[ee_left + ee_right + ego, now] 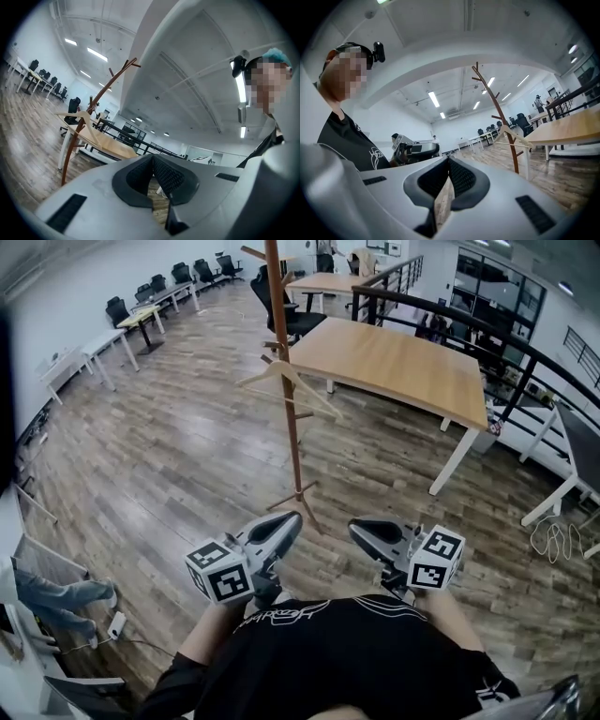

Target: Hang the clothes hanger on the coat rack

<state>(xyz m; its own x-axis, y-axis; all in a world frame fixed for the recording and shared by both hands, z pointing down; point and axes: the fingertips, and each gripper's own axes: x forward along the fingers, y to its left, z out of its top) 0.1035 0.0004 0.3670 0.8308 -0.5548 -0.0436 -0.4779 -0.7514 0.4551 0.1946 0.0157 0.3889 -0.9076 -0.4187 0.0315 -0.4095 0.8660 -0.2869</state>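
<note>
1. Left gripper (291, 521) and right gripper (358, 527) are sitting near the body, jaws pressed together, gripping nothing.
2. Clothes hanger (309, 390) is hanging on coat rack (296, 446), well apart.
3. Risk: hanger possibly slipping off if the rack gets bumped.

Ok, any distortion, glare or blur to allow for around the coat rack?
Head view: evenly lit, sharp, coat rack nearly straight. Left gripper view: fisheye bows the rack, ceiling lights glare, corners black. Right gripper view: same warp, hanger small but clear.
</note>
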